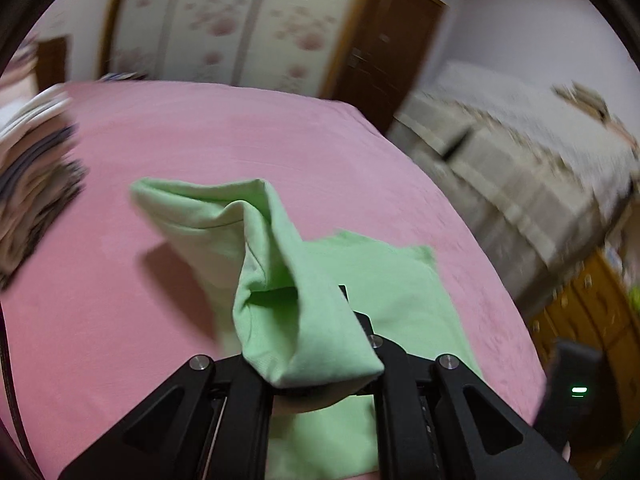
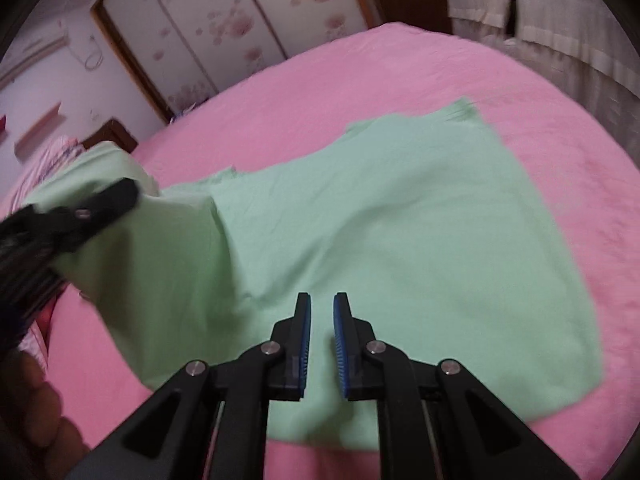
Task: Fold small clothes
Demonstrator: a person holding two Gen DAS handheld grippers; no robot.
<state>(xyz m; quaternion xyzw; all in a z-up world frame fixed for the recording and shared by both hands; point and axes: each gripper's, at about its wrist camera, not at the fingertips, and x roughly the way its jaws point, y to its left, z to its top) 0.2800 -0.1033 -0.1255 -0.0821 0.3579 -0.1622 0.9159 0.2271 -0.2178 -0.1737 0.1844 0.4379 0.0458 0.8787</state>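
Note:
A light green garment point(image 2: 400, 220) lies mostly flat on the pink bed sheet point(image 2: 400, 64). My left gripper point(image 1: 316, 320) is shut on a bunched part of the green garment point(image 1: 288, 300) and holds that side lifted above the bed; the cloth hides its fingertips. It also shows in the right wrist view point(image 2: 100, 204) at the left, with the cloth draped over it. My right gripper point(image 2: 322, 308) hovers just above the near edge of the garment, its blue pads a small gap apart, with nothing between them.
A stack of folded striped clothes point(image 1: 36, 184) sits at the bed's left side. A wardrobe with floral sliding doors point(image 1: 248, 24) and a dark door point(image 1: 380, 48) stand behind. A covered sofa point(image 1: 520, 168) and a wooden cabinet point(image 1: 592, 312) are to the right of the bed.

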